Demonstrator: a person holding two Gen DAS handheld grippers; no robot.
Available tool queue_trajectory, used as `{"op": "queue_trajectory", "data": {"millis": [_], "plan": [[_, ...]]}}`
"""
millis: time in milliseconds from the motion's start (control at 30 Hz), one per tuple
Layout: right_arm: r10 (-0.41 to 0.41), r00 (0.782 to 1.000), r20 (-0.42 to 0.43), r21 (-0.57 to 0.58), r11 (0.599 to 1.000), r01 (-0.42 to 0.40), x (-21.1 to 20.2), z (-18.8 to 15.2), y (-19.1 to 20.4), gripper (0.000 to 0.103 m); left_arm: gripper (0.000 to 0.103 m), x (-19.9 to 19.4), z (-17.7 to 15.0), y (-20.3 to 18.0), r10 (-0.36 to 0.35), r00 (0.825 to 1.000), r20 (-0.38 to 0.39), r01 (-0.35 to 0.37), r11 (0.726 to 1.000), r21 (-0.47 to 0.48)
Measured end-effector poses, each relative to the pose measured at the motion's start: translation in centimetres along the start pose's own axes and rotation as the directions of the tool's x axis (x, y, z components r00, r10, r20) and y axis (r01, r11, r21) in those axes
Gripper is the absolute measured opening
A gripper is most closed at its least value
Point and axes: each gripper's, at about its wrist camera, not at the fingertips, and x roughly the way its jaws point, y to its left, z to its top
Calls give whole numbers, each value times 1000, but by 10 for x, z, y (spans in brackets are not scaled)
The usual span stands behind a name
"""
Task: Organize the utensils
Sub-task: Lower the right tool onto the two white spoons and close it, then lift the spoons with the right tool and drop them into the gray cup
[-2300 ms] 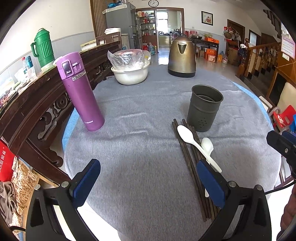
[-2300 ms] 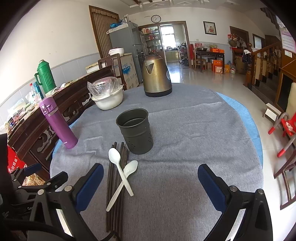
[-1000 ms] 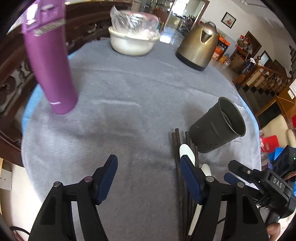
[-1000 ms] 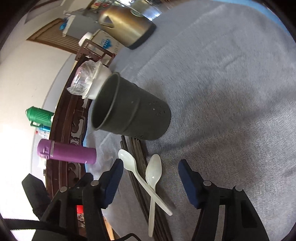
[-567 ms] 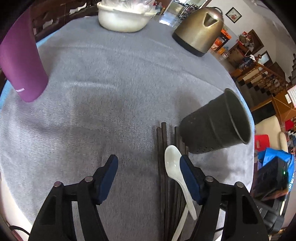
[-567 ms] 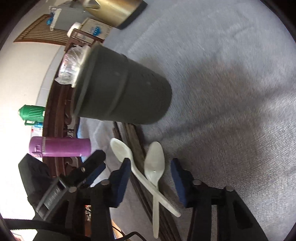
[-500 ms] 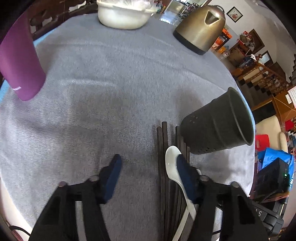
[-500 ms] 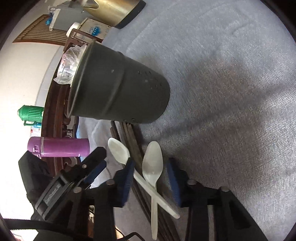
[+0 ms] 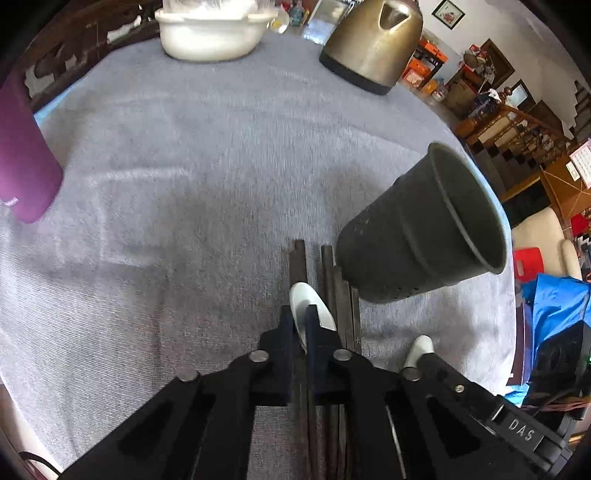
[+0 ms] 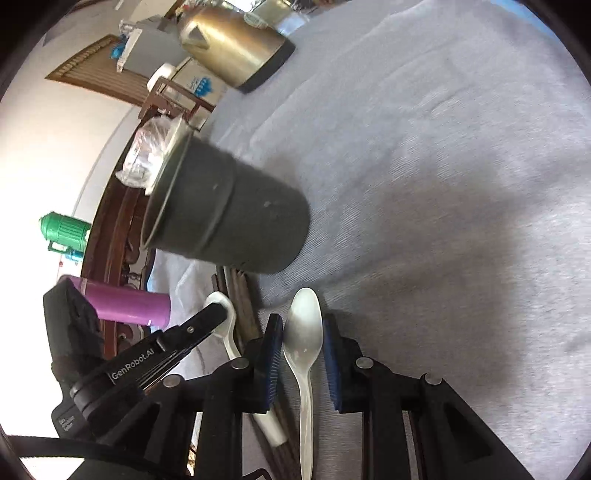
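Since the earlier frame both hands have dropped from a high view over the surface to just above the utensils, and both sets of jaws have just been closing. The left gripper is now clenched on the edge of the bowl of the nearer white spoon, which lies across the dark chopsticks; taking it by the raised bowl likely avoids digging under a flat handle. The right gripper has narrowed around the second spoon, its blue pads close on either side of the bowl; whether they press on it I cannot tell. Both spoons rest on the grey cloth, not yet lifted.

Just beyond stands the grey holder, upright and open, touching the chopstick tips, so each spoon has only a short way to go. Farther off sit the purple flask, the white bowl and the kettle, well apart from the work.
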Motion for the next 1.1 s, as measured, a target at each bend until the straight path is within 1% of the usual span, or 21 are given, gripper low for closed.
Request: {"op": "queue_trajectory", "data": {"millis": [167, 233, 333, 400, 467, 533, 600, 667, 700, 733, 767, 800, 833, 867, 900, 933, 967, 1000, 1067, 1100], "plan": [[21, 998, 58, 1, 1000, -21, -24, 4, -8, 23, 3, -19, 2, -1, 16, 998, 58, -19, 999, 48], [54, 994, 100, -11, 999, -53, -36, 6, -6, 23, 3, -29, 2, -3, 8, 997, 83, -13, 998, 62], [86, 983, 163, -44, 996, -80, -50, 15, 4, 23, 3, -56, 6, -12, -1, 989, 150, -14, 995, 102], [118, 971, 210, -75, 992, -104, -61, 25, 17, 23, 3, -76, 11, -19, -29, 979, 201, 3, 992, 128], [131, 959, 250, -102, 989, -108, -74, 30, 27, 23, 3, -98, 21, -28, -49, 963, 265, 8, 988, 154], [160, 938, 306, -132, 983, -125, -86, 42, 41, 23, 3, -113, 32, -35, -63, 947, 315, 11, 987, 163], [190, 910, 370, -162, 977, -138, -95, 53, 55, 23, 3, -124, 43, -48, -52, 923, 381, -13, 986, 167], [211, 875, 435, -196, 971, -137, -98, 66, 69, 23, 3, -130, 55, -56, -33, 893, 448, -46, 985, 166], [218, 863, 457, -205, 969, -137, -100, 69, 72, 23, 3, -133, 60, -61, -25, 873, 487, -63, 984, 164], [235, 835, 498, -222, 965, -139, -101, 75, 79, 23, 3, -133, 62, -65, -18, 852, 523, -80, 983, 164], [241, 812, 532, -234, 963, -133, -103, 79, 85, 23, 3, -133, 64, -71, -10, 830, 558, -99, 981, 165], [242, 796, 555, -243, 962, -123, -98, 82, 93, 23, 3, -129, 65, -73, -2, 810, 586, -118, 979, 167], [245, 770, 589, -263, 959, -104, -96, 86, 100, 23, 3, -125, 66, -77, 11, 787, 617, -145, 975, 168], [246, 758, 604, -277, 957, -90, -95, 87, 104, 23, 4, -124, 65, -81, 26, 763, 646, -175, 970, 168], [241, 752, 614, -290, 955, -70, -91, 88, 108, 23, 4, -119, 65, -86, 36, 745, 666, -200, 965, 171], [230, 749, 621, -304, 952, -40, -85, 89, 113, 23, 4, -113, 65, -90, 42, 738, 673, -216, 960, 177], [216, 750, 625, -321, 947, -6, -78, 88, 118, 23, 4, -106, 66, -93, 50, 741, 670, -232, 955, 185], [208, 752, 626, -334, 942, 18, -76, 86, 120, 23, 4, -98, 65, -93, 54, 749, 660, -239, 952, 193], [180, 767, 616, -377, 922, 87, -61, 80, 124, 23, 4, -81, 64, -88, 54, 782, 621, -234, 949, 212], [173, 776, 606, -392, 914, 103, -56, 77, 123, 23, 4, -76, 61, -86, 52, 799, 600, -228, 948, 221]]}}
